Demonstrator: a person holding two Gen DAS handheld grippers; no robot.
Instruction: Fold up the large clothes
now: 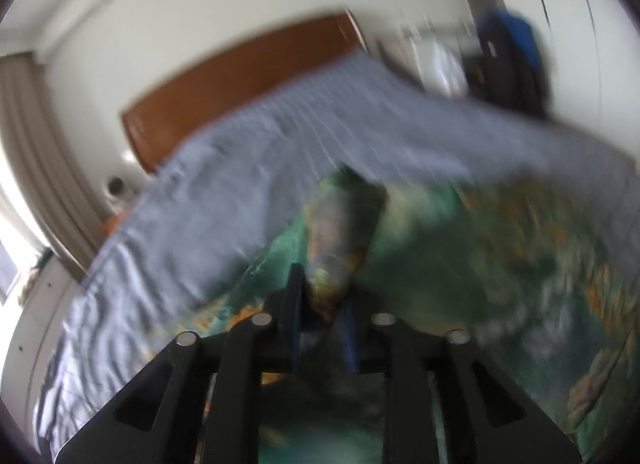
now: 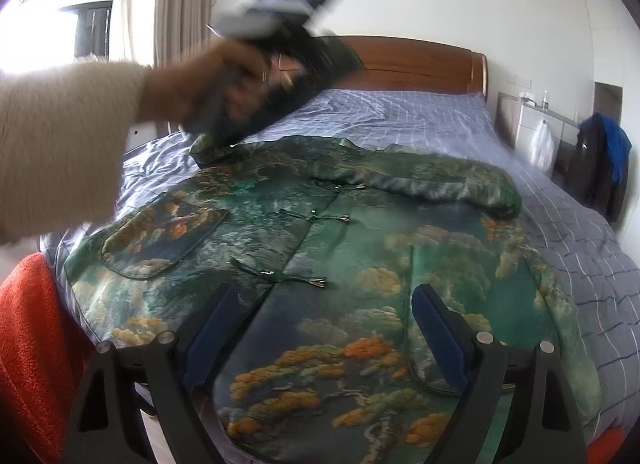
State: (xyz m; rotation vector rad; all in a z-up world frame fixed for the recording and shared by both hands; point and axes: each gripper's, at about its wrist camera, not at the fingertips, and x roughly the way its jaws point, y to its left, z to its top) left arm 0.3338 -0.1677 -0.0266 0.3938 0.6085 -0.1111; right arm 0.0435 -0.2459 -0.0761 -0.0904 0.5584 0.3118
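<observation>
A green jacket (image 2: 340,248) with orange tree print lies spread front-up on the bed. Its right sleeve (image 2: 440,180) is folded across the chest. My left gripper (image 1: 322,296) is shut on the left sleeve (image 1: 340,232) and holds it lifted above the jacket; the view is blurred. It shows in the right wrist view (image 2: 280,76), held in a hand with a beige cuff, the sleeve hanging from it. My right gripper (image 2: 324,328) is open and empty above the jacket's lower hem.
The bed has a blue checked sheet (image 2: 420,116) and a wooden headboard (image 2: 412,60). An orange fleece (image 2: 28,344) lies at the bed's near left. A blue and black bag (image 2: 604,160) stands by the wall at right.
</observation>
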